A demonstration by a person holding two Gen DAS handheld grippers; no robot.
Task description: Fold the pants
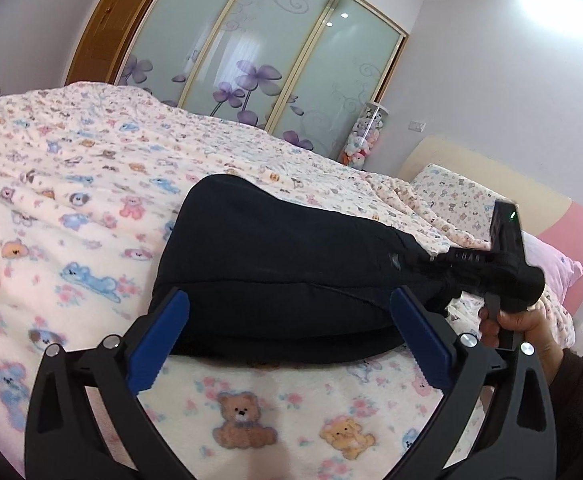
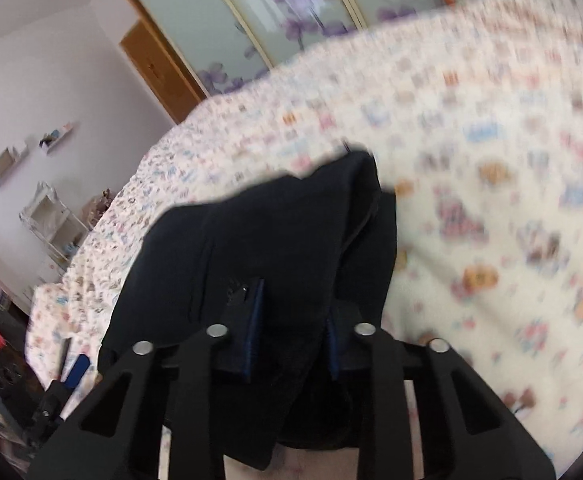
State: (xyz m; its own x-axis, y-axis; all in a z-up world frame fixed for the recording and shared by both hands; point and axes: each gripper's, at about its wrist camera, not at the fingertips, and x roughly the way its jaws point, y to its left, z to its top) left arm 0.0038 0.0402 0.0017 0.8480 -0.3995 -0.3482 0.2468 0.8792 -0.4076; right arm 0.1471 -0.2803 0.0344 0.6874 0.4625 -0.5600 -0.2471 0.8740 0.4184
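Observation:
The black pants [image 1: 275, 268] lie folded in a bundle on the bear-print bed cover [image 1: 91, 184]. My left gripper [image 1: 291, 312] is open, its blue pads [image 1: 159, 340] on either side of the bundle's near edge, holding nothing. My right gripper [image 1: 503, 268] shows at the right of the left wrist view, shut on the pants' right end and lifting it. In the right wrist view the right gripper [image 2: 291, 332] is shut on the black pants [image 2: 275, 232], which drape over its fingers [image 2: 253, 332].
The bed cover [image 2: 471, 168] fills most of both views. A pillow [image 1: 463, 196] and headboard [image 1: 551, 216] are at the right. A sliding flowered wardrobe [image 1: 275, 52] stands behind the bed. Shelves [image 2: 51, 216] stand at the far left wall.

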